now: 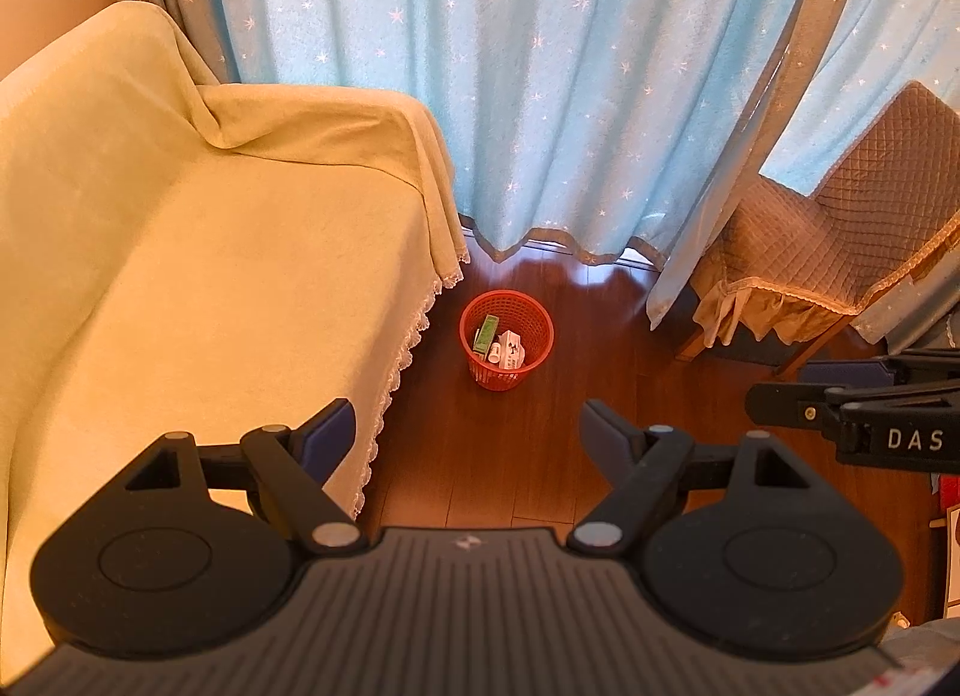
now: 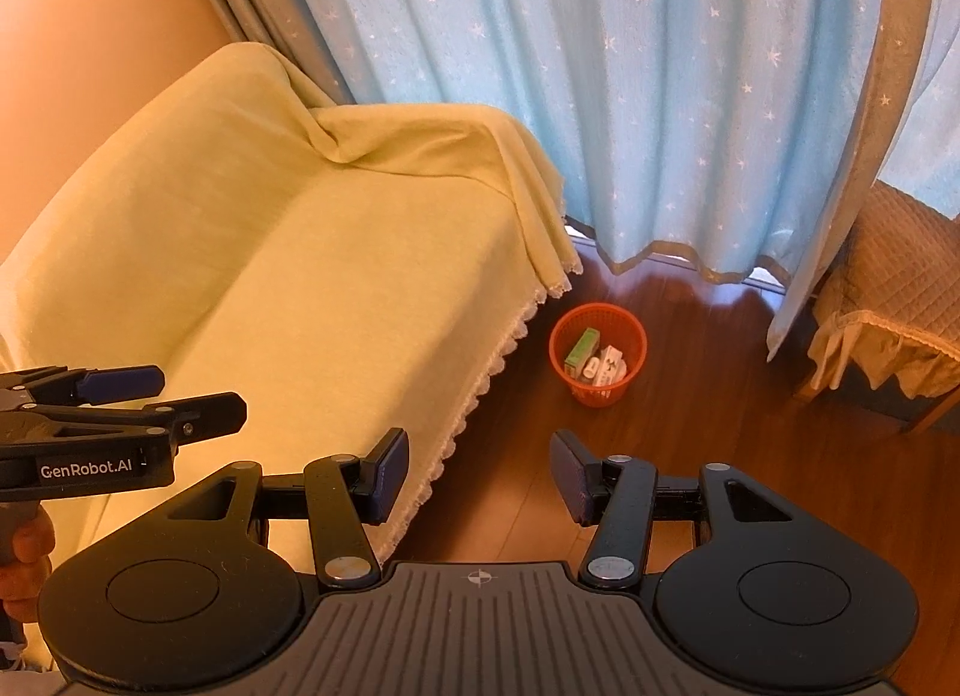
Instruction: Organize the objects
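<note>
Landmark: red mesh basket (image 1: 506, 339) on the wood floor (image 1: 540, 456), just off the lace-edged corner of the yellow-covered sofa (image 1: 210, 276).

Inside basket: green box (image 1: 486, 332) leaning at the sofa-side wall, white box (image 1: 511, 349) beside it, a small white bottle (image 1: 494, 352) between the two, touching both. All three sit below the rim; nothing else in there that I can make out.

Left tool (image 1: 465, 432): jaws wide, nothing between the pads, held above the floor on the near side of the basket, well apart from it. One pad overlaps the sofa edge in view, other over bare floor.

Right tool (image 2: 480, 474): jaws also wide, empty, likewise near side of basket & well clear of it. In the left wrist view it pokes in from the right edge, side-on.

A hand (image 2: 24, 564) grips the left tool's handle, seen low at the edge of the right wrist view.

Behind basket: pale blue star-print curtain (image 1: 540, 96) hanging to the floor. Far side of basket from sofa: chair w/ quilted tan cover (image 1: 840, 228), well apart.
</note>
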The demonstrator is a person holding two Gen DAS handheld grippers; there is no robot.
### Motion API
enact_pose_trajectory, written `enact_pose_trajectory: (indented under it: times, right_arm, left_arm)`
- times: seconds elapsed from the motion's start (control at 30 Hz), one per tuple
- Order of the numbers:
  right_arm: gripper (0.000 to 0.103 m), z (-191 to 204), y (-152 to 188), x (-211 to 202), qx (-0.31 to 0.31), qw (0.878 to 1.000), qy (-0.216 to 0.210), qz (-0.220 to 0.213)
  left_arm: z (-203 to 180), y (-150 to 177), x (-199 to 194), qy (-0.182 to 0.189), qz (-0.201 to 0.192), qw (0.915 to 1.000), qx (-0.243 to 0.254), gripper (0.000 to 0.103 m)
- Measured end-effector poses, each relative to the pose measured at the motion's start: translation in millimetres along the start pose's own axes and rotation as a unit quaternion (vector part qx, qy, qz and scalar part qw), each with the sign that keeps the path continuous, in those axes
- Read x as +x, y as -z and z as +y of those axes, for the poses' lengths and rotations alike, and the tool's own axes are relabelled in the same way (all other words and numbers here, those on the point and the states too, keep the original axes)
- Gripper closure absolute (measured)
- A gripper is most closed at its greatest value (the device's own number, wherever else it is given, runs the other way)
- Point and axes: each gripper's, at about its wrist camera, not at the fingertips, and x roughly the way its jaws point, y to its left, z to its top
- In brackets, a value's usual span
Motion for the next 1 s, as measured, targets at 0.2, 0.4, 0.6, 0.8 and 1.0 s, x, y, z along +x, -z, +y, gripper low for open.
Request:
enact_pose_trajectory:
  times: [0.2, 0.4, 0.6, 0.8, 1.0]
  right_arm:
    - [0.053, -1.1, 0.8, 0.0, -0.002, 1.000, -0.004, 0.001]
    - [0.053, -3.9, 1.1, -1.2, 0.002, 1.000, -0.005, 0.003]
    - [0.053, -3.3, 1.9, -0.9, 0.003, 1.000, -0.005, 0.004]
    - [0.053, -3.0, 2.4, -0.6, 0.003, 1.000, -0.005, 0.004]
    - [0.053, -1.9, 4.2, 0.0, 0.003, 1.000, -0.006, 0.006]
  left_arm:
    - [-0.5, 0.7, 0.0, -0.001, 0.001, 1.0000, 0.001, 0.024]
    - [-4.7, 2.3, -0.2, 0.003, 0.004, 1.0000, 0.007, 0.024]
    - [-6.0, 2.7, -0.1, 0.007, 0.007, 0.9999, 0.011, 0.024]
    - [-10.9, 2.8, 2.1, 0.010, 0.010, 0.9998, 0.015, 0.024]
    - [-8.5, 2.1, 0.8, 0.012, 0.010, 0.9997, 0.019, 0.024]
